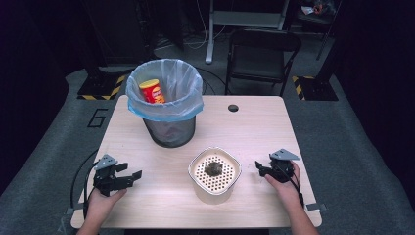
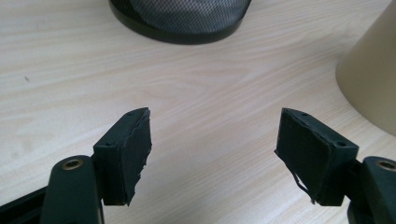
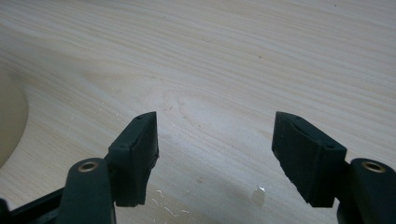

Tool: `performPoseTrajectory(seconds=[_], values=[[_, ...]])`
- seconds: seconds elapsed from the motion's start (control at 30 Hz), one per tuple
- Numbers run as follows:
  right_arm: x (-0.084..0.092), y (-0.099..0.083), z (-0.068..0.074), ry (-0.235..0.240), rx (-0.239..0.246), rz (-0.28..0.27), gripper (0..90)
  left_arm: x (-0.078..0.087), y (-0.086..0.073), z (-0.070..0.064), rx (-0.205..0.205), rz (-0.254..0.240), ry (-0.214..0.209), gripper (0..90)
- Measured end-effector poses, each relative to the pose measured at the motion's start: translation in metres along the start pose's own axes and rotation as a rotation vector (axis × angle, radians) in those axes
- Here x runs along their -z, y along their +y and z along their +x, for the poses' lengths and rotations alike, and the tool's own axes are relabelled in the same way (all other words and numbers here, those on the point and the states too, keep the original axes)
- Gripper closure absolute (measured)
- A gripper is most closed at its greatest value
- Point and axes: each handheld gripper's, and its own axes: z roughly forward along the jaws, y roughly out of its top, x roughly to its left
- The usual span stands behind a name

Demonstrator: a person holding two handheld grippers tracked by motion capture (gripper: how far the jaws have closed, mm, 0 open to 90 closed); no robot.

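High view: left gripper (image 1: 128, 175) and right gripper (image 1: 261, 167) resting on table (image 1: 254, 127) either side of cream strainer tub (image 1: 214, 175), bin (image 1: 165, 100) behind
Left gripper view: jaws apart, empty, tub (image 2: 373, 70) at right
Right gripper view: jaws apart over bare wood, empty

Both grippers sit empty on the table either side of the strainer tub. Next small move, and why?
Probably bring the right gripper in toward the strainer tub and take its rim. Both grippers' jaws stand open with nothing between them, a dark clump lies on the tub's perforated insert, and the lined bin stands behind it, so tipping that clump into the bin looks like the job. The left gripper is farther off.
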Motion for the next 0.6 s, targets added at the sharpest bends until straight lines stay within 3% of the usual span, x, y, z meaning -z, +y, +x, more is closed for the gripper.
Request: performPoseTrajectory(seconds=[0.3, 0.4, 0.6], values=[[-0.001, -0.001, 0.000, 0.004, 0.014, 0.004, 31.3, -0.014, -0.015, 0.008, -0.004, 0.076, 0.038, 25.9], [-0.001, -0.001, 0.000, 0.001, 0.015, -0.005, 31.1, -0.017, -0.018, 0.009, -0.045, 0.117, 0.065, 25.5], [-0.002, -0.002, 0.000, 0.004, 0.013, 0.000, 31.1, -0.022, -0.020, 0.010, -0.065, 0.120, 0.067, 24.5]])
